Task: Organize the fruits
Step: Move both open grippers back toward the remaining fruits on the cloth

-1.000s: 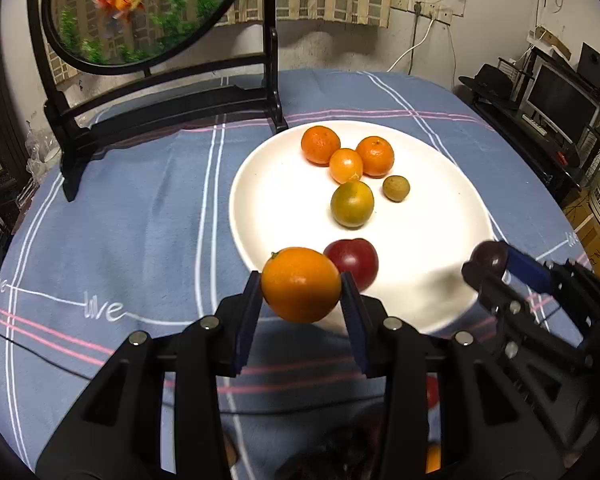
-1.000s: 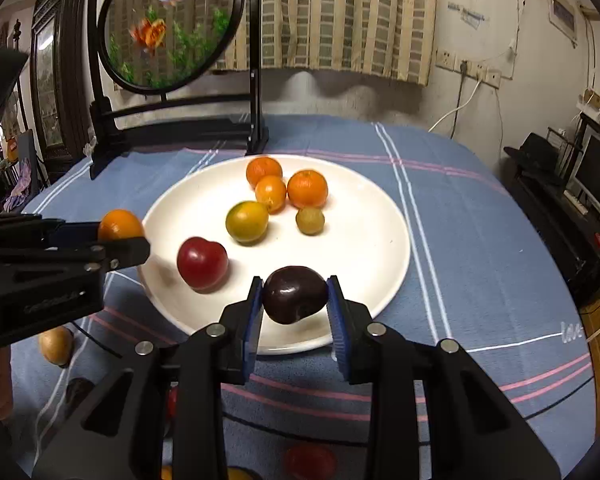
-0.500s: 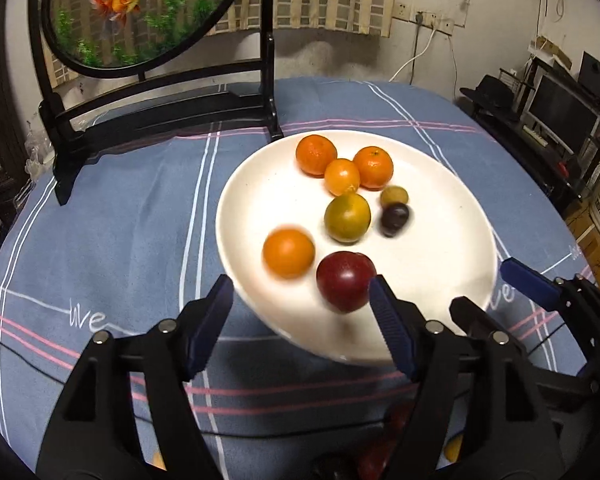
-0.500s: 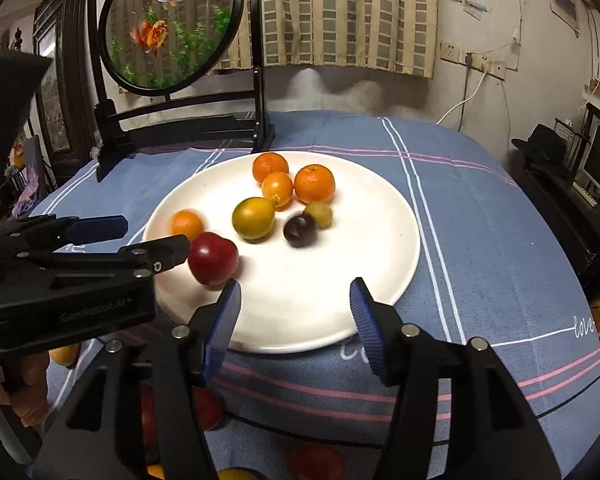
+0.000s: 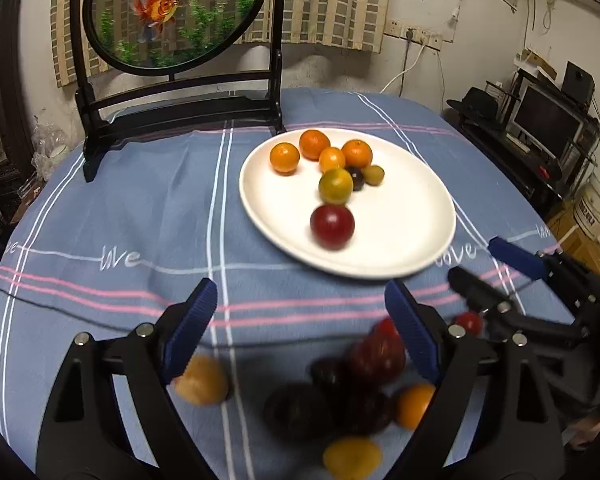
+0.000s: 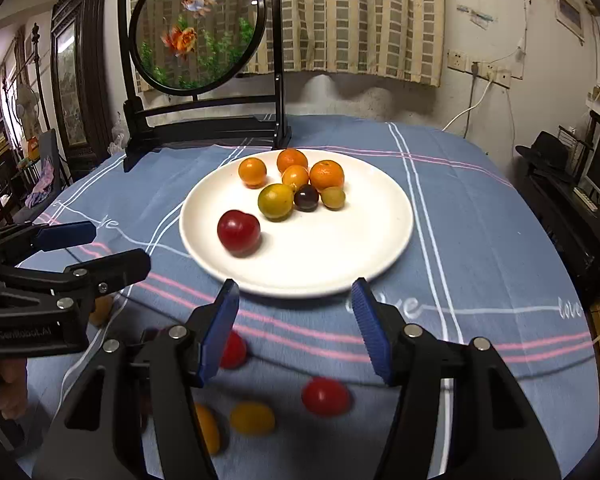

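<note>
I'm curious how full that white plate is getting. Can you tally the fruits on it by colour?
On the white plate:
Orange: 4
Yellow-green: 2
Red: 1
Dark purple: 1
Total: 8

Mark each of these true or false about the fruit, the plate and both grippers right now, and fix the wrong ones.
1. The left gripper holds an orange. False: nothing is between its jaws, which are opening.
2. Eight fruits lie on the white plate. True.
3. The red fruit touches the dark purple fruit. False: it lies apart, nearer the plate's front edge, while the purple one sits among the cluster.
4. More fruit lies on the blue tablecloth near the grippers. True.
5. The right gripper is shut on a plum. False: it is open and empty.
</note>
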Motion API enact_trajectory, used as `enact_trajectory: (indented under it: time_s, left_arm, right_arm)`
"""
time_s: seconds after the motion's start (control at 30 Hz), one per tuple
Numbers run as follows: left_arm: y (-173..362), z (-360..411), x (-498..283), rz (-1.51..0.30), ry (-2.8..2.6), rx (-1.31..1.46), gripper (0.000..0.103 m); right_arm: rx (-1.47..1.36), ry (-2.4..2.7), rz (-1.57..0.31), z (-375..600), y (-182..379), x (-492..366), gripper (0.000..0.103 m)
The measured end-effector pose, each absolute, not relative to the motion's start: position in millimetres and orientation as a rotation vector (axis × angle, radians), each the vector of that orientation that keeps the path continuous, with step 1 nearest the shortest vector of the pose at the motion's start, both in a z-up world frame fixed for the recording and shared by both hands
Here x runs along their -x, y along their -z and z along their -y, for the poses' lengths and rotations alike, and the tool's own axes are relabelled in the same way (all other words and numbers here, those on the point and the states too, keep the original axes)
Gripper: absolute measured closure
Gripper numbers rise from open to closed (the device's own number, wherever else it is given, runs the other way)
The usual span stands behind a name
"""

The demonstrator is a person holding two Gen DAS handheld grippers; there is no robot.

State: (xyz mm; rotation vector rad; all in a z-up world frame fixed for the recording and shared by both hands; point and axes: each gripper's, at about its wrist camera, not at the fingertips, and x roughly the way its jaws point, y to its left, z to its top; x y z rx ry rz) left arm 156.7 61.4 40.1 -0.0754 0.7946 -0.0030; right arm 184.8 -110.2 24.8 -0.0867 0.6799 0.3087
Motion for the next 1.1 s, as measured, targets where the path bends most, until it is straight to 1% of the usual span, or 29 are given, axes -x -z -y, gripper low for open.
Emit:
enact_trajectory:
  time_s: [0.33, 0.47, 0.6, 0.93, 1.03, 1.1]
  left_arm:
    - [-21, -56, -108, -0.846, 0.028, 0.071, 0.015]
    - [-13, -56, -90, -0.857, 0.039, 0.086, 0.013]
    - [-5, -48, -83, -0.859, 0.037, 0.098, 0.013]
    - [15, -37, -82, -0.923, 0.037, 0.087, 0.013]
    - [18, -31, -81, -0.933, 0.038, 0.057, 0.019]
    - [23, -30, -83, -0.952, 0.034, 0.051, 0.030]
  right_arm:
    - [0.008, -0.280, -0.700, 134, -13, -145, 0.044]
    - [0.013, -0.279, -0.692, 133, -7, -134, 0.043]
    - [-0.010, -0.282, -0.720, 136, 0, -132, 0.043]
    - [0.018, -0.273, -0.694, 137, -1, -128, 0.043]
    - [0.028, -0.277, -0.689, 137, -2, -127, 0.043]
    - [0.035, -0.286, -0.687, 136, -3, -125, 0.043]
